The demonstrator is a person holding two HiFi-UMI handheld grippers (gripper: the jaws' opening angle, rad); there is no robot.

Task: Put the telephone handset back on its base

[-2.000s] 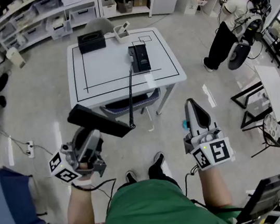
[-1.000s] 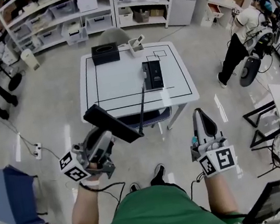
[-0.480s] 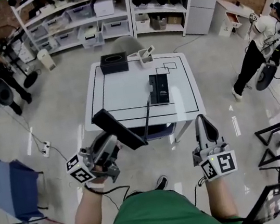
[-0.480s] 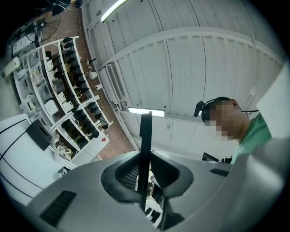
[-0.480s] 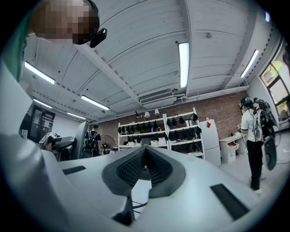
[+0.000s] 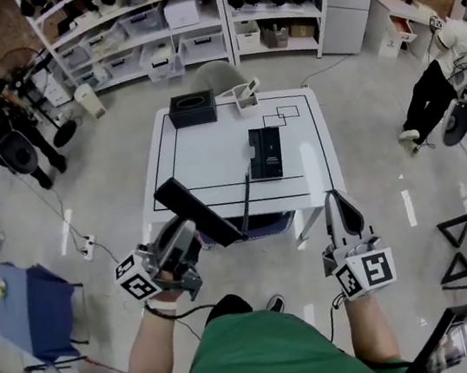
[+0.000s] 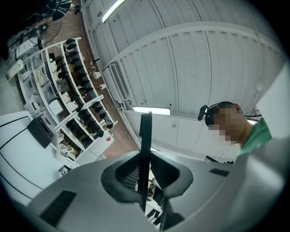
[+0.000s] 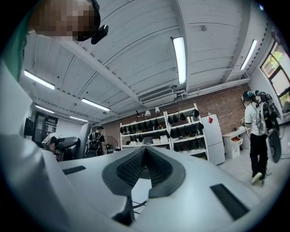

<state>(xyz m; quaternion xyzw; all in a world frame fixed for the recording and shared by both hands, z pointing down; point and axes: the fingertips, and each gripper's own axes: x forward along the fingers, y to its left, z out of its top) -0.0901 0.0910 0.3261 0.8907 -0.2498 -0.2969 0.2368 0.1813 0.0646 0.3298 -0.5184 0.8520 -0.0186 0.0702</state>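
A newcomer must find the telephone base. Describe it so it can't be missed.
Start at the white table with black tape lines. The telephone base is the flat black slab right of centre. Unlike the black box at the far edge, a cord leaves it.

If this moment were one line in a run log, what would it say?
left tool: shut on handset, held in air | right tool: shut, empty | base: on table, without handset
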